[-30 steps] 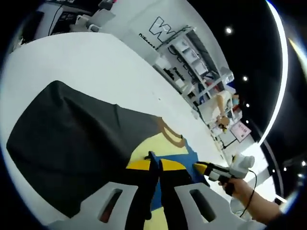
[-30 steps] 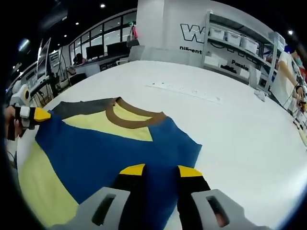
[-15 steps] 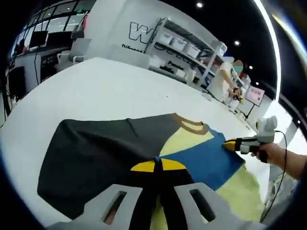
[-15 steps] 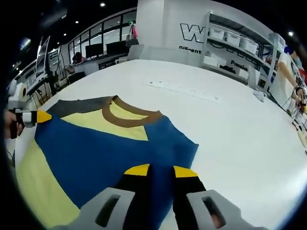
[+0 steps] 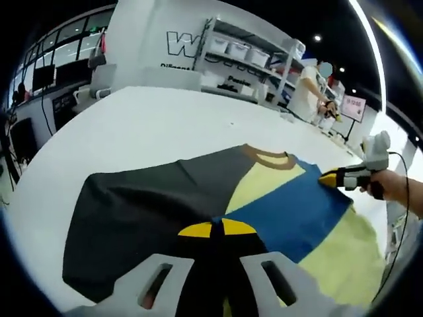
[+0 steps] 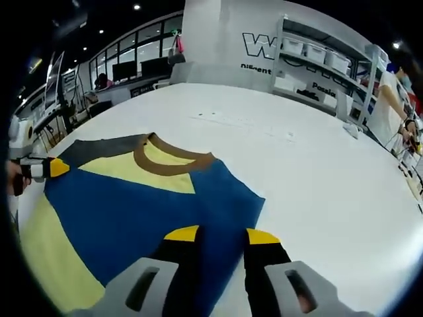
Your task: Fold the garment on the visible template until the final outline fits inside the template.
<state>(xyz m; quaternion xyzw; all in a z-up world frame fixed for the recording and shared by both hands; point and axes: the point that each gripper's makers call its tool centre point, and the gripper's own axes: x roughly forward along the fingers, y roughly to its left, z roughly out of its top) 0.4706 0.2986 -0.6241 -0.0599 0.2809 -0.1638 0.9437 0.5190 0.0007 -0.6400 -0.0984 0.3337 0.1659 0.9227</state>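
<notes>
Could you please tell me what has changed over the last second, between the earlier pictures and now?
The left gripper has swung level and kept its jaws shut on the garment, so mostly the camera moved. The right gripper, its jaws a little apart over the blue edge, drew slightly back with the cloth. Nothing was let go. The garment still lies spread on the white table.

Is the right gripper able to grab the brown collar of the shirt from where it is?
Probably yes. The right gripper sits at the blue edge of the shirt, and only flat cloth lies between it and the brown collar; nothing blocks the way.
</notes>
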